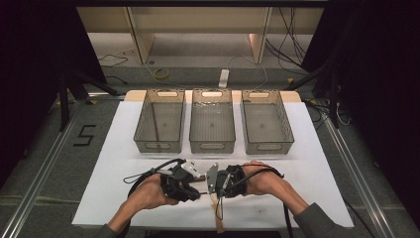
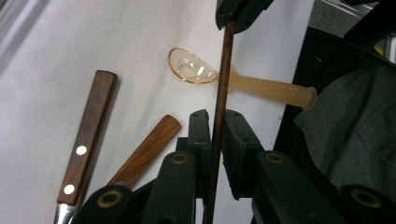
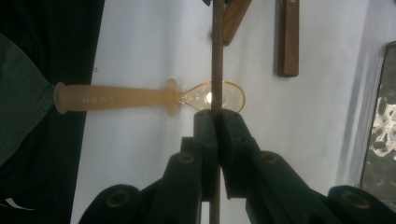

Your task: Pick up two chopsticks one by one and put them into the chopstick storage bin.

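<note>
A thin dark-brown stick (image 2: 223,70) spans the gap between my two grippers, which face each other tip to tip near the table's front edge. My left gripper (image 2: 216,122) is shut on one end of it. My right gripper (image 3: 217,119) is shut on the other end of the stick (image 3: 217,46). In the high view the left gripper (image 1: 197,191) and right gripper (image 1: 215,190) nearly meet. Under the stick lies an amber translucent spoon (image 3: 116,97) on the white mat, its bowl directly below the stick and its handle reaching the table's front edge.
A wooden-handled knife (image 2: 88,135) and a second wooden handle (image 2: 147,149) lie on the mat beside the spoon (image 2: 261,86). Three see-through bins (image 1: 159,147) (image 1: 212,147) (image 1: 267,147) stand in a row at the back of the white mat (image 1: 124,163).
</note>
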